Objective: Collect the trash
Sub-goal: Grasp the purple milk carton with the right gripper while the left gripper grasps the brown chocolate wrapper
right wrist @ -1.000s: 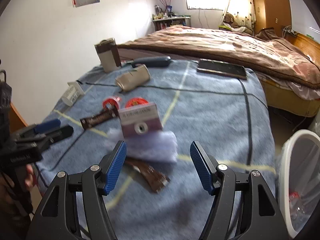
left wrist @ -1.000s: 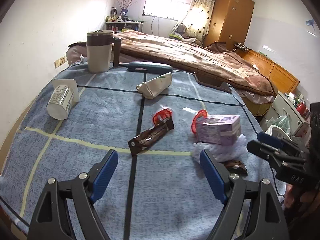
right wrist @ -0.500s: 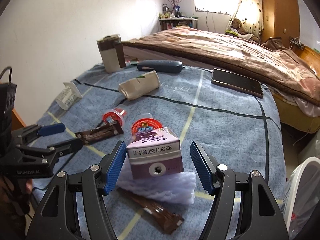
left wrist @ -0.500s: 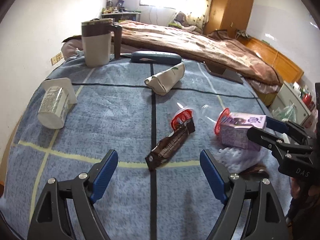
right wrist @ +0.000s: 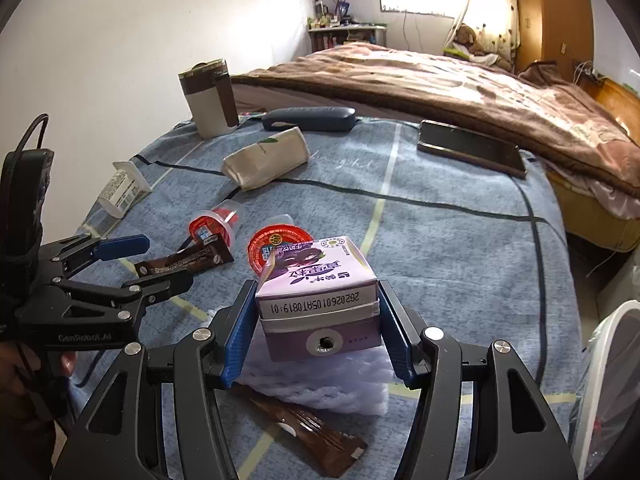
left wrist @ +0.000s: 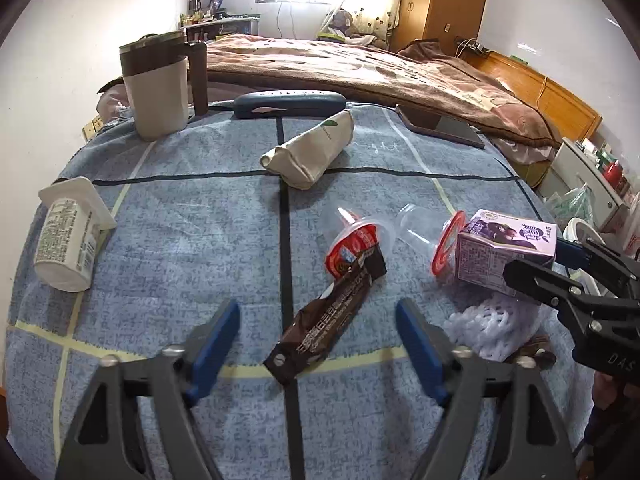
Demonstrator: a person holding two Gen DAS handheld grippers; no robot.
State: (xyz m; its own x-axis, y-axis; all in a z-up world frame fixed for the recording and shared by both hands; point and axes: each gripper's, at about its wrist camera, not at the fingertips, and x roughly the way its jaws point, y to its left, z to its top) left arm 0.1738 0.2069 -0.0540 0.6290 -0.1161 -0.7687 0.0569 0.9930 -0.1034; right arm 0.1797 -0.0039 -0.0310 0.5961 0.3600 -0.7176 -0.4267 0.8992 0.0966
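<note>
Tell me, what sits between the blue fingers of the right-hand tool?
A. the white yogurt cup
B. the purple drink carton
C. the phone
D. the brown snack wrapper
B: in the right wrist view the purple drink carton stands between the blue pads of the right gripper, whose jaws are closing on its sides; it rests on white foam netting.

The purple carton (right wrist: 316, 304) shows an upside-down code: 2620260105AT0819:01.
</note>
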